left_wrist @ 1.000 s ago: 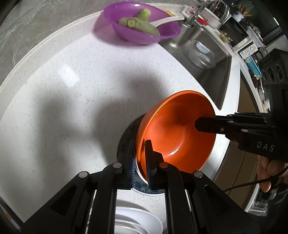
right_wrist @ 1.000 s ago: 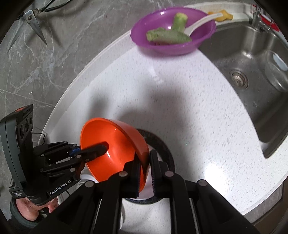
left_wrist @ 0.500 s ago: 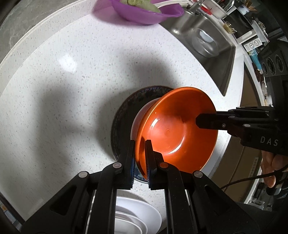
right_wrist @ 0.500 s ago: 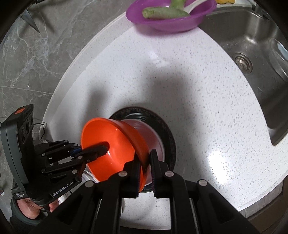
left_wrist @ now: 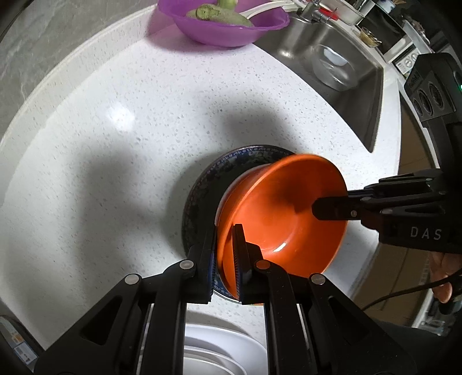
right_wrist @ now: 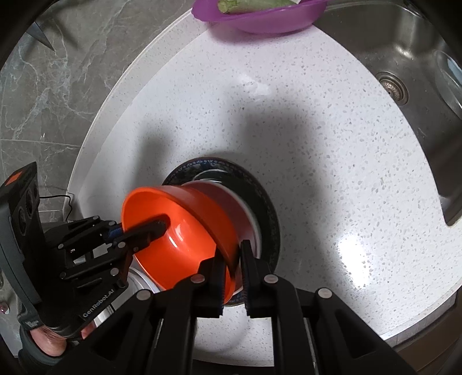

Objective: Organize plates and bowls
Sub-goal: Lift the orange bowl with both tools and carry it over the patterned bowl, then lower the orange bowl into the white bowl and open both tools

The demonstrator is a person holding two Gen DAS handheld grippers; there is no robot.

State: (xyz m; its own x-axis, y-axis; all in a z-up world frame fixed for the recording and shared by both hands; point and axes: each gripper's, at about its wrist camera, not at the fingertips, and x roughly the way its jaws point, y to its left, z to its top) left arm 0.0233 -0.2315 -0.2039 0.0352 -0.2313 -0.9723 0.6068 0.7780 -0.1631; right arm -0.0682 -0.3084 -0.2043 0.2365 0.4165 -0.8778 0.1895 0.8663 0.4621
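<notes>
An orange bowl hangs tilted between both grippers. My left gripper is shut on its near rim, one finger inside and one outside. My right gripper is shut on the opposite rim, and shows in the left wrist view as a black finger reaching into the bowl. Under the bowl lies a dark blue patterned plate with a white dish on it. The orange bowl sits low over that dish; I cannot tell if they touch.
White plates are stacked near the counter's front edge. A purple bowl with green vegetable pieces stands at the back. The steel sink on the right holds a glass bowl. The speckled white counter ends at a grey wall on the left.
Both grippers have carried the orange bowl down toward the dark plate and tilted it further. More of the plate and the white dish now shows beyond the bowl.
</notes>
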